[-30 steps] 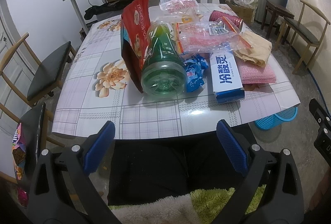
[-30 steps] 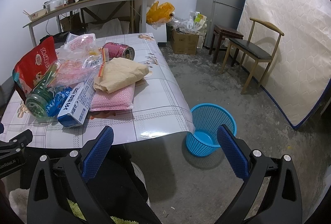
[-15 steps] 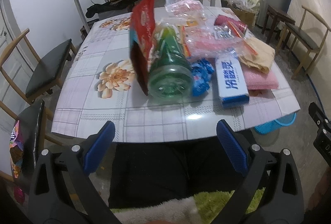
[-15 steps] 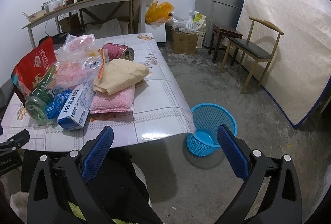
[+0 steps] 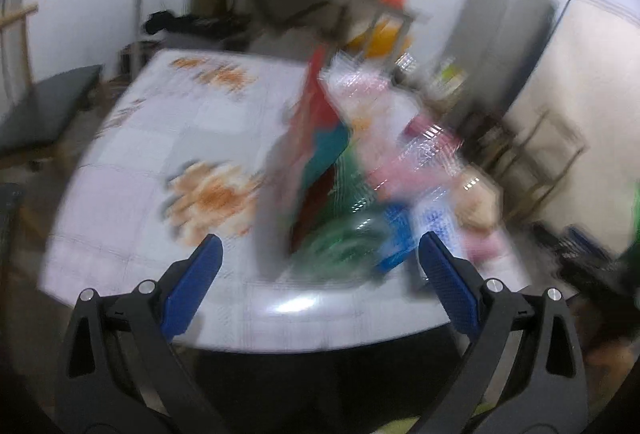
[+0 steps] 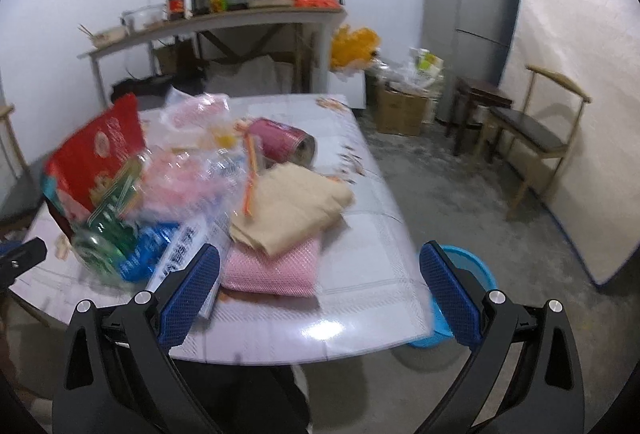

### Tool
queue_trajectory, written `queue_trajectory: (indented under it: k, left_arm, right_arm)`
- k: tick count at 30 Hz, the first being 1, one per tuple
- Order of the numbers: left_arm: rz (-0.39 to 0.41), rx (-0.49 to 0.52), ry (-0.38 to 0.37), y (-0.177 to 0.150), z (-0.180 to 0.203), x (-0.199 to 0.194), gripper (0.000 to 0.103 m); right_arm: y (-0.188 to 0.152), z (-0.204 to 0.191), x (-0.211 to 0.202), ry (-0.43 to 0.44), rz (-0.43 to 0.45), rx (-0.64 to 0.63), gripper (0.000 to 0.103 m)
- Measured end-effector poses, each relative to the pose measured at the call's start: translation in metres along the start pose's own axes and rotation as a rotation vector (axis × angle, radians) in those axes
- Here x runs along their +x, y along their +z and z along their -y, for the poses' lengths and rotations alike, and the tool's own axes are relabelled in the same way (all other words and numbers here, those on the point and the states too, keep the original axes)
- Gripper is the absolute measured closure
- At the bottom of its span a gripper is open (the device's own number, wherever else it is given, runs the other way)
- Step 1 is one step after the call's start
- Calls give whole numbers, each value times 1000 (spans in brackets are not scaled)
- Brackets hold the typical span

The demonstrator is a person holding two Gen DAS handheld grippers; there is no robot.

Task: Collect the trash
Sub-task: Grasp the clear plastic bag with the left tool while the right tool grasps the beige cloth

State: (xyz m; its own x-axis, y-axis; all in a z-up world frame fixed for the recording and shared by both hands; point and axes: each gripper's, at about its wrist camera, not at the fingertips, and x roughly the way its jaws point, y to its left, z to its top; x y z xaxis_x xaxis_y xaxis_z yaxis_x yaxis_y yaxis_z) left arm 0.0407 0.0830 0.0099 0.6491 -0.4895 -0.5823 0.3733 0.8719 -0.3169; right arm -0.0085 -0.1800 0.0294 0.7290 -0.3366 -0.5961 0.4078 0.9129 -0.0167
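Note:
A pile of trash lies on the tiled table (image 6: 360, 298): a red snack bag (image 6: 100, 149), a green plastic bottle (image 6: 108, 234), a blue wrapper (image 6: 148, 250), a white-and-blue box (image 6: 180, 254), clear pink bags (image 6: 192, 169), a pink can (image 6: 280, 141), a tan paper bag (image 6: 292, 205) and a pink cloth (image 6: 272, 270). A blue basket (image 6: 460, 298) stands on the floor by the table's right corner. My right gripper (image 6: 320, 290) is open and empty above the table's near edge. My left gripper (image 5: 316, 282) is open and empty, near the blurred red bag (image 5: 316, 129) and bottle (image 5: 344, 238).
A long shelf table (image 6: 216, 21) with pots and jars stands at the back wall. A fridge (image 6: 468, 17), a leaning mattress (image 6: 580, 73), a wooden chair (image 6: 536, 137), a stool (image 6: 480, 101) and boxes (image 6: 404, 105) stand right. A dark chair (image 5: 44, 109) stands left.
Both grippers have moved forward and up toward the table. The left view swung left and is motion-blurred. The pile looks nearer in both views. Nothing was grasped.

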Motion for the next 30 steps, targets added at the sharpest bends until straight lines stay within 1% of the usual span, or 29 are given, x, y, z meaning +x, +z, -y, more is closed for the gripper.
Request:
queue_trajectory:
  k: [1,4,6,8,9,12,14,17,18,19,24,26,28,30]
  left_arm:
    - [8,1,-15,1,1,1,8]
    - [2,45,-69,4,12,9,8]
    - [9,91,-113,5,24,13,8]
    - [20,154,-150,7,40,16,8]
    - [25,188,-160,8,47,17,8]
    - [52,319,-171,11,79,23,8]
    - [68,425,-157,11,105,35,9]
    - [59,550,-129,8,135,55,9]
    - [52,572,-125,9,139,59,15]
    - [36,608,-115,8,146,68,26]
    - [-81,736,-42,0,168,116,49]
    - [-122,769,-28,-4,172,126,51]
    - [-157,789,-21,-9,173,135,57]
    - [-183,815,4,-11,176,146,61]
  right_arm:
    - [3,0,3,8,-5,5,6]
    - [12,6,16,48,-36,42,6]
    - [18,16,30,103,-85,114,6]
    - [21,31,50,176,-149,218,6]
    - [23,39,63,229,-190,278,6]
    - [20,53,94,301,-268,383,11]
    - [19,58,111,327,-305,414,14]
    - [17,65,132,359,-342,459,19]
    - [16,68,139,376,-352,481,21]
    - [16,70,142,387,-357,494,23]
    - [15,80,163,465,-368,556,31]
    - [14,82,169,487,-371,570,33]
    - [12,83,176,521,-375,589,37]
    - [13,84,179,541,-373,599,40]
